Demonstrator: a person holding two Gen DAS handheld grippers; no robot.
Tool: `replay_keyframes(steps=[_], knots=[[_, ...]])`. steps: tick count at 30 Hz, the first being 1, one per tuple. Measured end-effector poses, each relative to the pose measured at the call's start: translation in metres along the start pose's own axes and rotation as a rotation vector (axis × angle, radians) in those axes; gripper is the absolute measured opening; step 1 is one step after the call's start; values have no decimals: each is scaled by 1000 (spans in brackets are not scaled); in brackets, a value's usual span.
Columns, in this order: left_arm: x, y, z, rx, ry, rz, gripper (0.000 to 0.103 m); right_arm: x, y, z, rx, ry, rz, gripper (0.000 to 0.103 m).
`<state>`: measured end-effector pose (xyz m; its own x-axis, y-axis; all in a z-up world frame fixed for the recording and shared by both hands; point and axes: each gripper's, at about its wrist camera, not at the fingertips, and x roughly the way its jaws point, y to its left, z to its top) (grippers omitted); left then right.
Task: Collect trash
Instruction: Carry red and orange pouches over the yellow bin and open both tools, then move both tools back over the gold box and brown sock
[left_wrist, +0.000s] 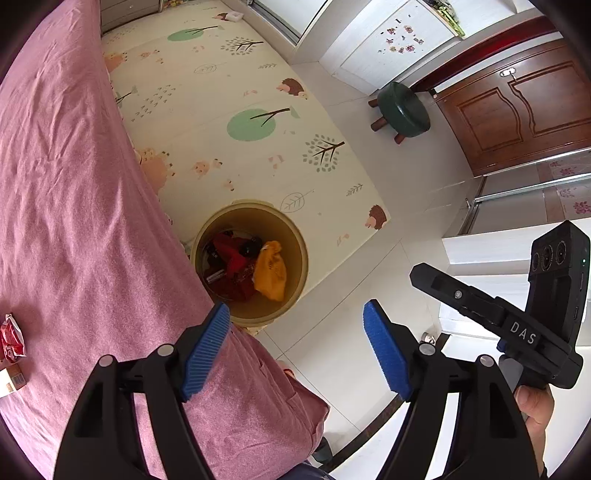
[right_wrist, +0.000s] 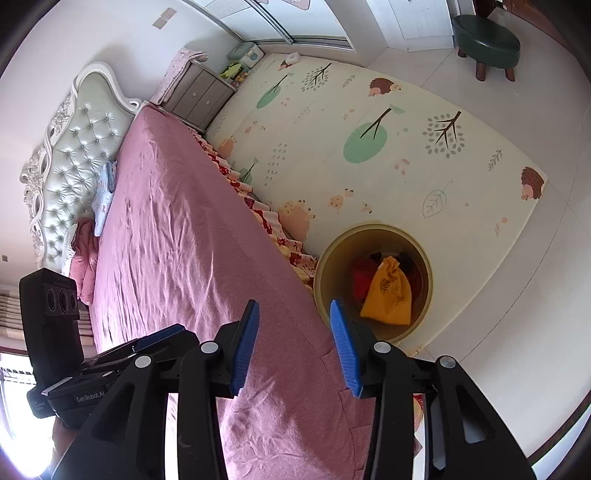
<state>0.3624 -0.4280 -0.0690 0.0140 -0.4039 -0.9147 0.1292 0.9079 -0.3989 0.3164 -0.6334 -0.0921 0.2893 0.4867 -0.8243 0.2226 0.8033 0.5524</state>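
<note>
A round tan trash bin (left_wrist: 299, 258) (right_wrist: 428, 273) stands on the floor against the bed's side. Inside lie an orange bag (left_wrist: 271, 273) (right_wrist: 388, 295) and red and dark scraps (left_wrist: 232, 254). My left gripper (left_wrist: 295, 347) hovers over the bed corner just short of the bin, its blue pads wide apart with nothing between them. My right gripper (right_wrist: 293, 343) is also open and empty, above the bed edge next to the bin. A red wrapper (left_wrist: 11, 338) and a small carton (left_wrist: 11, 382) lie on the pink bedspread at the far left of the left wrist view.
The pink bed (right_wrist: 177, 240) fills the left side, with a tufted headboard (right_wrist: 74, 155). A printed play mat (left_wrist: 229, 110) covers the floor beyond the bin. A green stool (left_wrist: 404, 109) stands near a wooden door (left_wrist: 517, 107). A nightstand (right_wrist: 199, 96) sits past the bed.
</note>
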Motion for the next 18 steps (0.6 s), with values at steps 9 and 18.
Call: replay_keyframes(steps=[9,18], knots=[[-13,6,-15,-3,-18,-1,80,0,18,-11,-30,24,-7,57],[-50,29,-43,-15,-91,23,86,5,63,-32,-115,51,10,59]])
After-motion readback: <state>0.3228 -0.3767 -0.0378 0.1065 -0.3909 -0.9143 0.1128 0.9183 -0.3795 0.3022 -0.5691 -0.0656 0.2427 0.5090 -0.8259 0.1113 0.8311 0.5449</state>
